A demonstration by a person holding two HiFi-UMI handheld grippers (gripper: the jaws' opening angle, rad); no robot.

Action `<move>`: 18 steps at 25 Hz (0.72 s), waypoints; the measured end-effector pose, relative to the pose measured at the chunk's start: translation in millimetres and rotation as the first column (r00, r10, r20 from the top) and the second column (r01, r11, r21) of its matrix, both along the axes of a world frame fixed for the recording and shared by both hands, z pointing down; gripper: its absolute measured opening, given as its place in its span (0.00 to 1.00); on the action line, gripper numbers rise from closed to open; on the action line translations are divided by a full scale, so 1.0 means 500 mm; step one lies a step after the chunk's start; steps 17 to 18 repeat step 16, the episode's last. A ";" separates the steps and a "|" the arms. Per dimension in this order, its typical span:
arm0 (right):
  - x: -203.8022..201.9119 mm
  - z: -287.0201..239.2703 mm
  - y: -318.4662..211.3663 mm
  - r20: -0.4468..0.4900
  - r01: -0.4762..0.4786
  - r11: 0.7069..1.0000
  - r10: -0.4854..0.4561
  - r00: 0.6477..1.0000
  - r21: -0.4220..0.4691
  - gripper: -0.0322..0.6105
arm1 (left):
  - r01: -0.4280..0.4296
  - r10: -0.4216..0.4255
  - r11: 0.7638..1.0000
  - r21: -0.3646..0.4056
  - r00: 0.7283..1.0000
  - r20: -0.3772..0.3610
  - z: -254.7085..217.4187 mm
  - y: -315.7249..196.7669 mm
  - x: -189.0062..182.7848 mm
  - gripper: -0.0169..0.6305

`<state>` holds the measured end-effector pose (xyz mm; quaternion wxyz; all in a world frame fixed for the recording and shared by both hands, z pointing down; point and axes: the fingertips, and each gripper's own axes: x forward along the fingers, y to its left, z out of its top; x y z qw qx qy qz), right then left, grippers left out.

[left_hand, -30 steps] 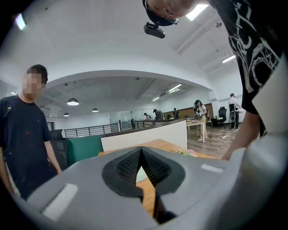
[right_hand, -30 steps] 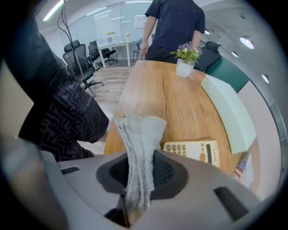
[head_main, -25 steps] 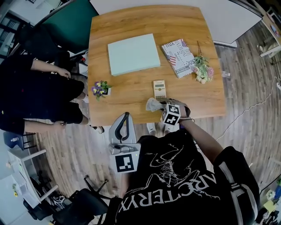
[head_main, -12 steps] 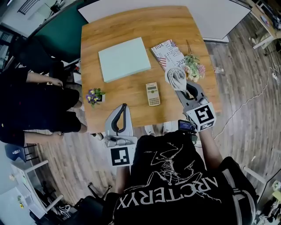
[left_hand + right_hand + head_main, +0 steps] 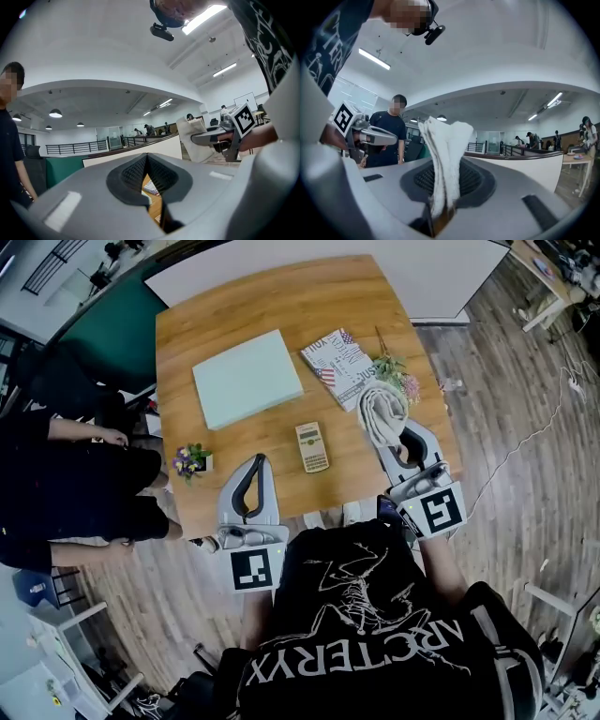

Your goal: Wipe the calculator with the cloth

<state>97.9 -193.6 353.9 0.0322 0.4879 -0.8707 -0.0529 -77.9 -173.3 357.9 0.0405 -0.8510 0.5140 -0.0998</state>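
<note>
The small beige calculator (image 5: 311,446) lies flat near the front of the wooden table (image 5: 262,296). My right gripper (image 5: 397,434) is raised to the right of it, shut on a crumpled white cloth (image 5: 379,412). In the right gripper view the cloth (image 5: 443,150) stands up out of the closed jaws of the right gripper (image 5: 440,206). My left gripper (image 5: 256,463) hovers at the table's front edge, left of the calculator, shut and holding nothing. In the left gripper view the left gripper (image 5: 147,158) has its jaws together, and the cloth (image 5: 199,138) shows at the right.
A pale green pad (image 5: 246,378) lies at the table's middle left. A patterned booklet (image 5: 339,357) and a flower bunch (image 5: 397,377) lie behind the cloth. A small flower pot (image 5: 187,462) stands at the left edge. A person in dark clothes (image 5: 66,474) is beside the table.
My right gripper has lifted the cloth from the table's front edge by the calculator and carried it up and to the right. The left gripper has moved slightly forward over the edge.
</note>
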 end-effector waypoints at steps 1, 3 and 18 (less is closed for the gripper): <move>-0.001 -0.002 0.000 0.003 0.002 1.000 -0.002 1.000 0.001 0.19 | -0.002 0.002 1.000 0.002 1.000 0.001 -0.001 -0.001 0.003 0.02; -0.004 -0.007 0.002 0.005 0.006 1.000 -0.006 1.000 0.004 0.19 | 0.000 0.000 1.000 0.008 1.000 -0.002 -0.005 -0.002 0.004 0.02; -0.037 -0.021 0.004 -0.049 0.029 0.999 -0.028 0.998 0.034 0.19 | 0.031 -0.031 0.999 0.019 0.999 -0.017 -0.015 0.006 -0.023 0.02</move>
